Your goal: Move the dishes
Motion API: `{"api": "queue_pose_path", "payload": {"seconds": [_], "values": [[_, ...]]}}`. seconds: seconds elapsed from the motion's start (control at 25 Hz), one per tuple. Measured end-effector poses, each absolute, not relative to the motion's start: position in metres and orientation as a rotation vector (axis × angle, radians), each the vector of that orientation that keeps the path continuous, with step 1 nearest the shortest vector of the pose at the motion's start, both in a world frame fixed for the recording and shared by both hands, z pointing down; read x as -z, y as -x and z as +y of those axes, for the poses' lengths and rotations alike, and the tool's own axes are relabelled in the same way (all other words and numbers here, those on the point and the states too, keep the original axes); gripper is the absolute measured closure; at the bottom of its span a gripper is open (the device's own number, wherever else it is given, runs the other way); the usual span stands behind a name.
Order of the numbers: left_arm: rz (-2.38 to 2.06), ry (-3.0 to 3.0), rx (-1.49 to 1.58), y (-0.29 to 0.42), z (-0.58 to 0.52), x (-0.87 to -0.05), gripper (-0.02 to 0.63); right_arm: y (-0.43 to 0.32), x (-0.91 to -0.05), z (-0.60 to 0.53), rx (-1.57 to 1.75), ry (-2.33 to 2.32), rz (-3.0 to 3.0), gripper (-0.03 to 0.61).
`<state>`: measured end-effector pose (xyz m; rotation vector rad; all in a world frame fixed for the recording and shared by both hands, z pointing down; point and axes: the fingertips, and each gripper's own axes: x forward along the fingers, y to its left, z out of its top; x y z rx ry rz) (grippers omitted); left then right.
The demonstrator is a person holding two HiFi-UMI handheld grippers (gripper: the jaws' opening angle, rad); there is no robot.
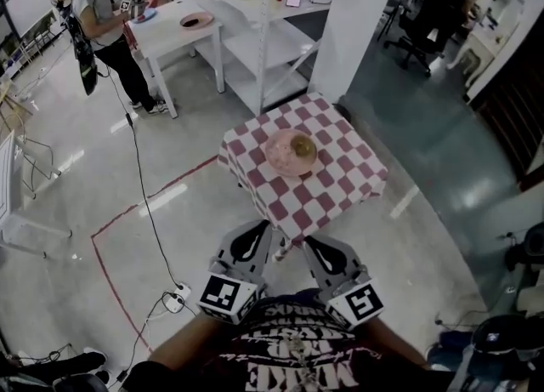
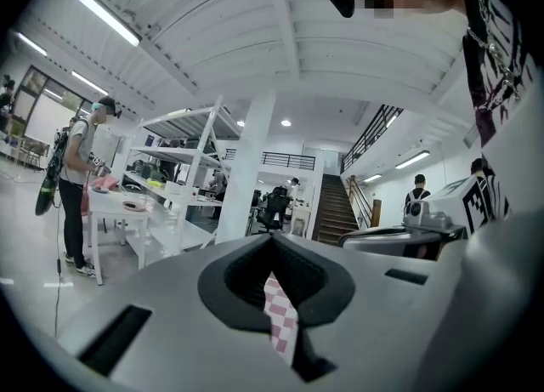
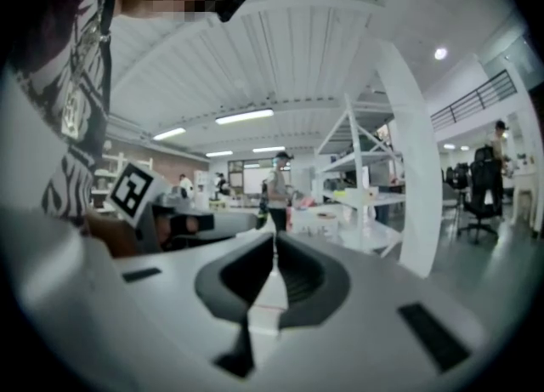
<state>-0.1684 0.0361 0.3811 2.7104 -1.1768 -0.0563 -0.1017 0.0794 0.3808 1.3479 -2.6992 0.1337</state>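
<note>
A pink plate (image 1: pixel 291 152) with a small brownish dish on it rests in the middle of a small table under a red-and-white checked cloth (image 1: pixel 340 186). In the head view both grippers are held low, just short of the table's near edge, and point at it. My left gripper (image 1: pixel 259 229) is shut with nothing in it; in the left gripper view its jaws (image 2: pixel 274 237) meet, and a strip of checked cloth (image 2: pixel 283 322) shows below them. My right gripper (image 1: pixel 316 243) is also shut and empty, its jaws (image 3: pixel 274 239) closed together.
A white pillar (image 1: pixel 361 16) and a white shelf rack (image 1: pixel 263 42) stand behind the small table. A person (image 1: pixel 102 16) stands at a white table (image 1: pixel 170 37) bearing another pink plate (image 1: pixel 196 19). A cable and a power strip (image 1: pixel 174 299) lie on the floor at the left.
</note>
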Motion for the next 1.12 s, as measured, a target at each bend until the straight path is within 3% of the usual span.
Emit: {"api": "queue_pose_path", "payload": {"seconds": [1.12], "values": [[-1.119, -2.744, -0.049, 0.149, 0.002, -0.403, 0.591, 0.083, -0.403, 0.051, -0.211, -1.438, -2.659, 0.543]]}}
